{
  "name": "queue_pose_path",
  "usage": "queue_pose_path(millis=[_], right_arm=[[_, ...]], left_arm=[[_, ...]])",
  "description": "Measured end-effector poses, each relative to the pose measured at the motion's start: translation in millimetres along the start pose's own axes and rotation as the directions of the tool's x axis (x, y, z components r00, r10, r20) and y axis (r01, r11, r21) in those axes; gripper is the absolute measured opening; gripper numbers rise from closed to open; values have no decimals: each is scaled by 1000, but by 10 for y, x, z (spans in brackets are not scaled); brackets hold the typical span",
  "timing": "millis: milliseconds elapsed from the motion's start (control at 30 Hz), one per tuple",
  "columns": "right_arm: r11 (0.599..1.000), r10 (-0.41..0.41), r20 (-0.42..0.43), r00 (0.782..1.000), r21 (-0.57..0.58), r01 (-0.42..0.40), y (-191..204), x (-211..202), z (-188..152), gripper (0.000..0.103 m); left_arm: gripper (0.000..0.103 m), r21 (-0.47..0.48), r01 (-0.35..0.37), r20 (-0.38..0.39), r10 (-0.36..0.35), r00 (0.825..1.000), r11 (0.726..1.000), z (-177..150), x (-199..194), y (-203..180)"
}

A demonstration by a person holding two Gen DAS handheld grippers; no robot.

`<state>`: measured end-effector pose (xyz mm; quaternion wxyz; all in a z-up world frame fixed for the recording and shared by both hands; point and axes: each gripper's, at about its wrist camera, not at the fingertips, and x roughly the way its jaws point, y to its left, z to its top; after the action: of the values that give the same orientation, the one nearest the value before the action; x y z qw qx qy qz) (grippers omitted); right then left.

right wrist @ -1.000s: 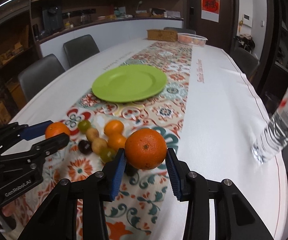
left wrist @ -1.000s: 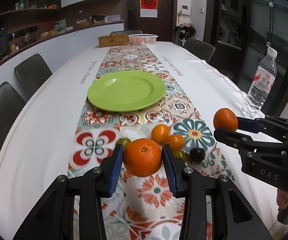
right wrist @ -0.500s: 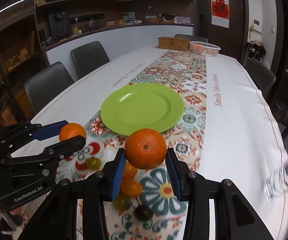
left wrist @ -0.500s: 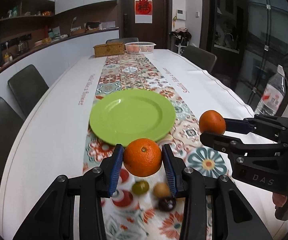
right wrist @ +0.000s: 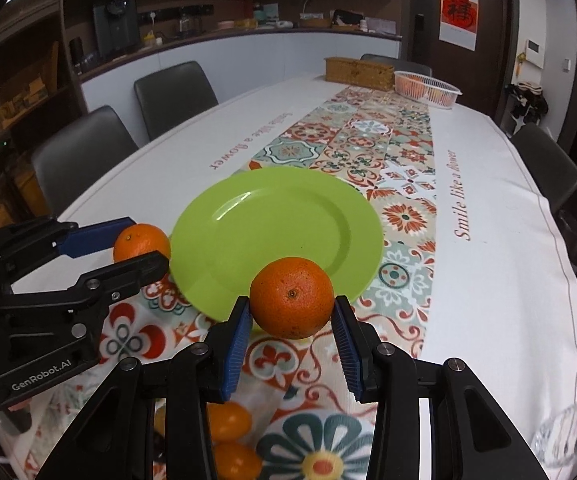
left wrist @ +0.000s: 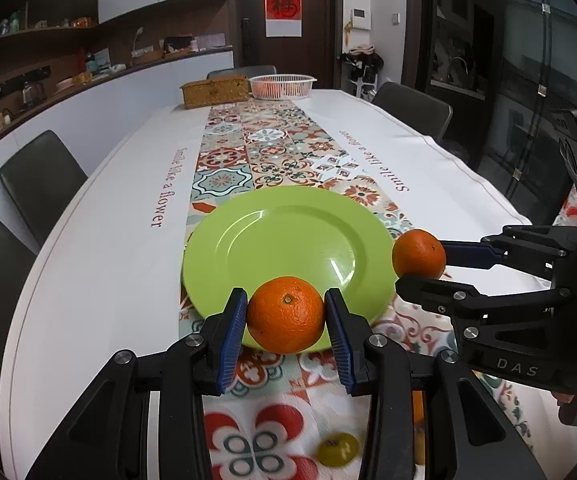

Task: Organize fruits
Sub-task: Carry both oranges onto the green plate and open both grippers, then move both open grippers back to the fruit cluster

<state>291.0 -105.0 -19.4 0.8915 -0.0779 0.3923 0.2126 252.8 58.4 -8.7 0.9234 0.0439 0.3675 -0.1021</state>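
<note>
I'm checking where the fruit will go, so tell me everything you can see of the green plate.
The green plate is round, lime green and glossy, with a broad flat rim around a shallow well; it looks like plastic or glazed ceramic. It lies flat on the patterned table runner, near the table's middle, and nothing rests on it. From each wrist view, an orange held in the fingers hides part of its near edge, apparently above it rather than touching.

table (left wrist: 88,264) | cloth: patterned runner (left wrist: 272,152) | on it: green plate (left wrist: 288,248)
</note>
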Motion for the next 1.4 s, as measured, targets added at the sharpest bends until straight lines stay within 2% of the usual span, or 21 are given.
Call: queue_pose_path(millis=[300,500,533,600,633,767,1000,1167,1300,1400], right_arm=[[1000,23,-47,999,7,-23,-78,414,166,42],[1000,17,-75,997,-7,-18,-94,607,221,42],[1000,20,-79,997,-9,-20,-96,630,226,42],[1000,17,-77,997,-11,-18,-102,655,230,42],[1000,14,-75,997,-10,-15,-104,654,230,43],[1000,-5,-48,999,11,5,-132,556,223,54],[999,-32,19,999,5,32,-81,187,154,54],[999,-39,73,997,6,39,-13,-164,86,54],[998,-60,124,990,26,57,29,-474,18,66],[997,-79,151,985,33,75,66,-664,-25,66]], left_arm=[[39,0,26,-61,-26,998,1000,114,426,160],[39,12,34,-86,-33,996,999,125,575,195],[40,13,29,-89,-28,996,999,120,587,191],[54,8,21,-84,-21,996,1000,122,582,203],[62,-2,13,-71,-13,997,1000,117,549,216],[63,-11,-25,-62,24,998,1000,121,442,236],[63,18,-53,-8,54,999,998,67,10,133],[67,12,-53,33,53,998,999,26,-347,46],[72,-3,-63,79,63,995,998,-28,-656,-24],[77,-24,-63,100,65,993,998,-79,-829,-52]])
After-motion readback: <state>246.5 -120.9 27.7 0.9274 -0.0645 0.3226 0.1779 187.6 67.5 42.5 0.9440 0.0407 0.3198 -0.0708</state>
